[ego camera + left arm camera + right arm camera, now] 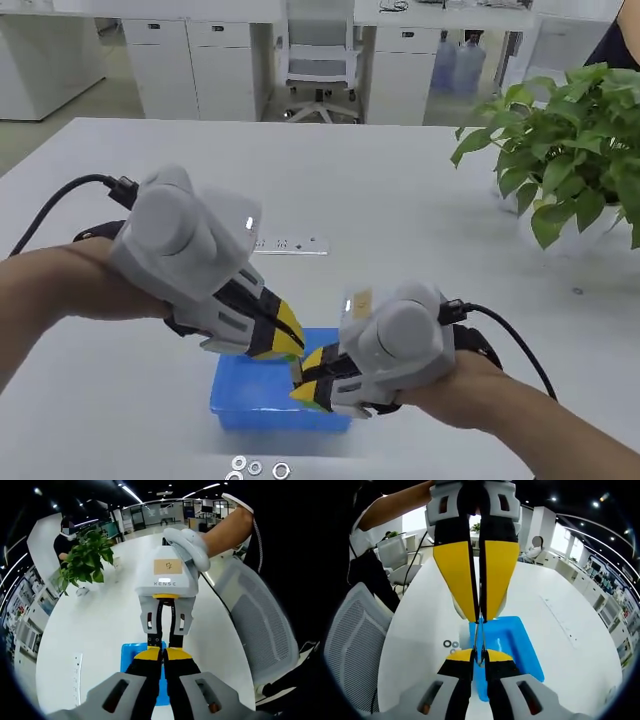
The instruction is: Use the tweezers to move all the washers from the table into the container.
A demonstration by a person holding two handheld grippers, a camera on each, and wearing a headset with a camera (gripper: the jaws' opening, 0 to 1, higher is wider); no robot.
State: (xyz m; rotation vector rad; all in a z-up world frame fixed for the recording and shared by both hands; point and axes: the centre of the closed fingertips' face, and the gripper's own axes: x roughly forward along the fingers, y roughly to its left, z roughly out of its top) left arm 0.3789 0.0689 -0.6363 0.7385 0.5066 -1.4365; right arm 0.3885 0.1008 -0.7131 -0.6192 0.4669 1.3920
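Two grippers meet tip to tip above a blue container [240,395]. My left gripper [297,348] comes in from the left, my right gripper [298,388] from the right. In the right gripper view thin metal tweezers [479,637] run from the left gripper [479,617] above down into my right gripper [479,654]. Both pairs of yellow-tipped jaws are shut on them. The left gripper view shows its own gripper [163,653] against the right gripper [163,642]. Three washers [256,467] lie on the table just in front of the container [512,640]; they also appear as washers [451,644] beside it.
A potted plant [570,150] stands at the table's right side. A white strip [290,244] lies flat mid-table. An office chair [320,60] and cabinets stand beyond the far edge. A mesh chair [260,620] is beside the near edge.
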